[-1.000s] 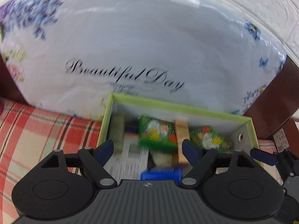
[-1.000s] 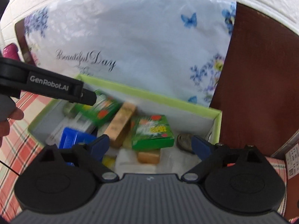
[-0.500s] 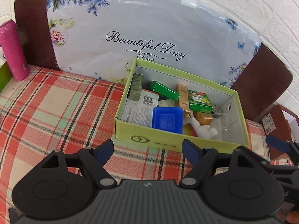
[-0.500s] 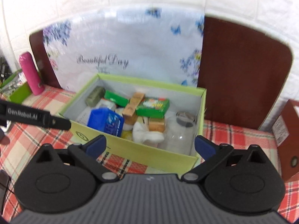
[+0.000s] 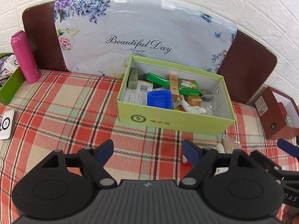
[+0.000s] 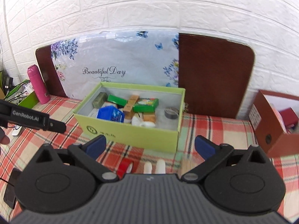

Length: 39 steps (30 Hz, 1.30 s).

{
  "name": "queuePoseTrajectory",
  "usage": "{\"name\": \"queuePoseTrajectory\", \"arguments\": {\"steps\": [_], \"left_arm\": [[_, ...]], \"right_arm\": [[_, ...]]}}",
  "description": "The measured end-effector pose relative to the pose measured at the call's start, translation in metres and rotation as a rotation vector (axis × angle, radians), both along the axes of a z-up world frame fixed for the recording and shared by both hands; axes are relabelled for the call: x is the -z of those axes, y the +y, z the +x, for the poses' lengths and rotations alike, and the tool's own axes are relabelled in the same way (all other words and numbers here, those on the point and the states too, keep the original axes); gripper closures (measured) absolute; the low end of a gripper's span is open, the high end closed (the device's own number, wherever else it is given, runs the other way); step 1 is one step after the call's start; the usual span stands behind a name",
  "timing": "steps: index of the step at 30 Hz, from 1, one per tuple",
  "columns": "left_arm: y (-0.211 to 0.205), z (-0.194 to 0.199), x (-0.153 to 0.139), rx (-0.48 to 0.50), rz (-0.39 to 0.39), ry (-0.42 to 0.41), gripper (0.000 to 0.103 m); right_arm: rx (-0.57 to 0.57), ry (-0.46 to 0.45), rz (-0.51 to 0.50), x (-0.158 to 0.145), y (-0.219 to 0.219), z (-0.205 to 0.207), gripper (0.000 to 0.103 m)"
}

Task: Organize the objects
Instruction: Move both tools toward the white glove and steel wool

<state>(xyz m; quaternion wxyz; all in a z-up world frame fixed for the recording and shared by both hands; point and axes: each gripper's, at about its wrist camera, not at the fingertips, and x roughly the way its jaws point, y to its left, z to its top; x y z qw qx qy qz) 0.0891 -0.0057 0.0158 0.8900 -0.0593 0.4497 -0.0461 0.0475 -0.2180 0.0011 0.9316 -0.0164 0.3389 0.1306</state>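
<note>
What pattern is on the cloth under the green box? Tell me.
The cloth is plaid: red and cream squares with pale green patches and dark lines. The left wrist view shows it best.

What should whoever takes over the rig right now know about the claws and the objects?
Left claw: open, empty, above the plaid cloth.
Right claw: open, empty, in front of the green box.
Done: blue tray, green packets and other small items are in the box.
Left: a red item, white pieces and a wooden-looking piece lie on the cloth in front of the box, under the right claw.
</note>
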Motion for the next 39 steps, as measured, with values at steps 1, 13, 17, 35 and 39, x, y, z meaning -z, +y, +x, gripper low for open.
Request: {"name": "queuePoseTrajectory", "arguments": {"steps": [1, 13, 17, 35, 39], "left_arm": [[-0.001, -0.003, 0.001, 0.006, 0.000, 0.001, 0.020], [-0.037, -0.034, 0.048, 0.211, -0.011, 0.121, 0.020], [-0.056, -0.039, 0.069, 0.319, -0.013, 0.161, 0.020], [-0.068, -0.038, 0.100, 0.434, -0.067, 0.251, 0.022], [-0.076, -0.032, 0.108, 0.449, -0.085, 0.272, 0.026]], "right_arm": [[0.008, 0.002, 0.000, 0.001, -0.003, -0.005, 0.000], [0.157, 0.108, -0.023, 0.037, -0.054, -0.059, 0.000], [0.194, 0.144, -0.029, 0.047, -0.066, -0.070, 0.000], [0.004, 0.307, -0.101, 0.111, -0.015, -0.023, 0.058], [0.008, 0.300, -0.057, 0.103, -0.025, -0.021, 0.088]]}}
